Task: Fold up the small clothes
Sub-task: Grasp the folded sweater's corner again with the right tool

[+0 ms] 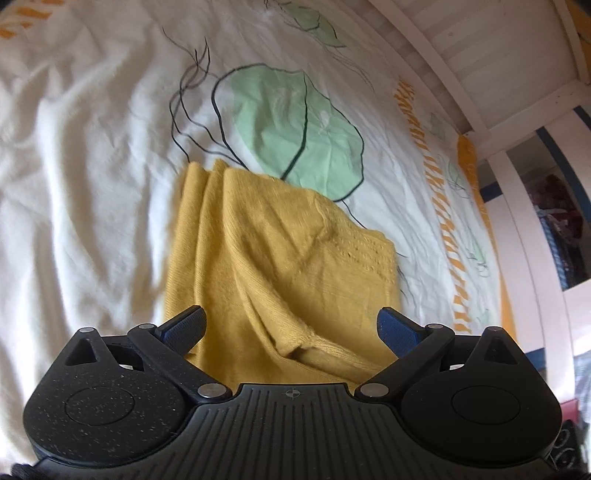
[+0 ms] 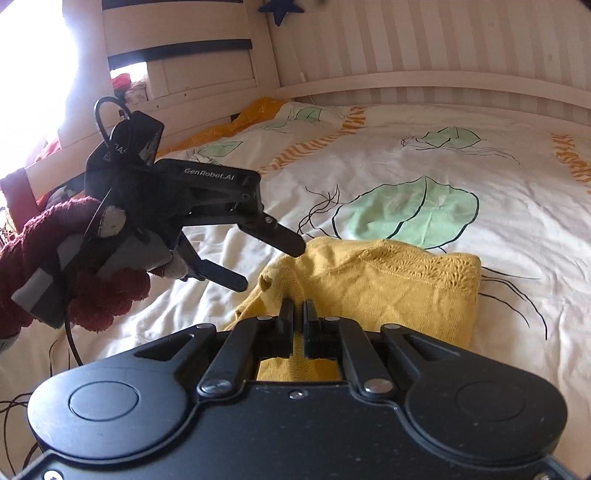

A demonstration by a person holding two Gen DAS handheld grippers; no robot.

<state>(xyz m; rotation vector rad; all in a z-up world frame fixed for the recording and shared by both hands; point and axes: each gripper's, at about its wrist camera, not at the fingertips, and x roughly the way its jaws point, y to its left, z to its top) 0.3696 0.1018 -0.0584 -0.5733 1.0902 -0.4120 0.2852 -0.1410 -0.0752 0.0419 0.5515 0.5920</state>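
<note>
Closest in, the right gripper (image 2: 298,314) pinches the yellow knit garment (image 2: 369,280) by its near edge on the bed (image 2: 480,206), probably to lift a fold, while the left gripper (image 2: 273,262) hovers wide open, ready to take the opposite edge.

Bedcover (image 2: 424,155): white, creased, printed with green leaves (image 1: 295,129) outlined in black, plus orange striped bands (image 1: 439,206). Bed frame (image 2: 406,83): white slatted boards along the far edge and the end. Dark blue star (image 2: 279,11): on the boards, above the far corner.
</note>
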